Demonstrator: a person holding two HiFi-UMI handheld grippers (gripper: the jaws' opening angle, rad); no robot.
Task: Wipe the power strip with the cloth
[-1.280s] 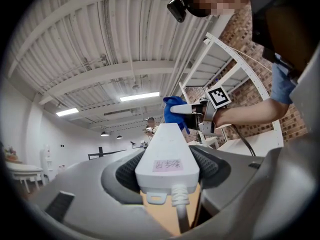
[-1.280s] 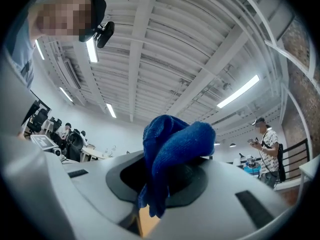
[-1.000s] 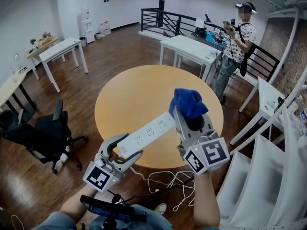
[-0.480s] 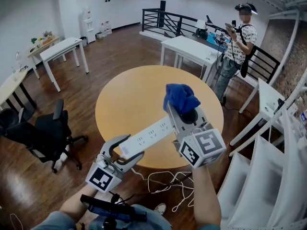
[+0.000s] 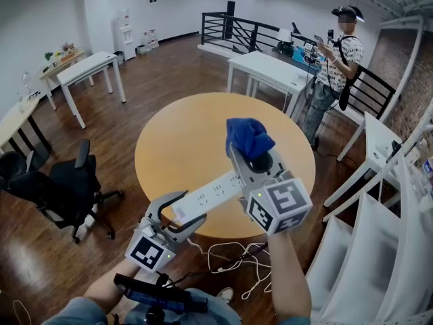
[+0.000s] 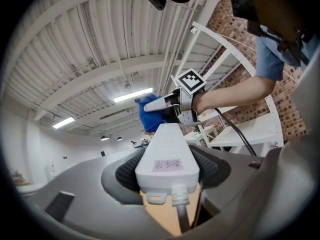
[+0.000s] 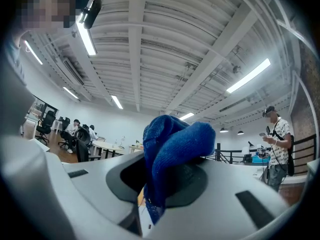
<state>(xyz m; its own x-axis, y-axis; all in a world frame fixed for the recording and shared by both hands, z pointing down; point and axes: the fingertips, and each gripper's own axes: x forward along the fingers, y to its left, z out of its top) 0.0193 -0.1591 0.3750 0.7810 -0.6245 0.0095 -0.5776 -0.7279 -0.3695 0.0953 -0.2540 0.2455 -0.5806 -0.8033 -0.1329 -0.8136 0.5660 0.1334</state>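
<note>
A white power strip (image 5: 211, 193) hangs in the air over the near edge of the round wooden table (image 5: 177, 147), tilted up to the right. My left gripper (image 5: 177, 215) is shut on its cable end, and the left gripper view shows that end (image 6: 167, 156) squeezed between the dark pads. My right gripper (image 5: 249, 156) is shut on a bunched blue cloth (image 5: 247, 137) (image 7: 172, 149) at the strip's far end. The cloth sits beside and above that end; whether it touches the strip I cannot tell. The strip's white cable (image 5: 233, 254) trails to the floor.
A black office chair (image 5: 64, 188) stands at the left. White desks (image 5: 84, 73) (image 5: 270, 70) stand beyond the table. A person (image 5: 331, 66) stands at the back right by a railing. White shelving (image 5: 379, 235) is close on my right.
My right gripper with the blue cloth has slid left along the strip's far end. The left gripper and strip have shifted slightly right.
</note>
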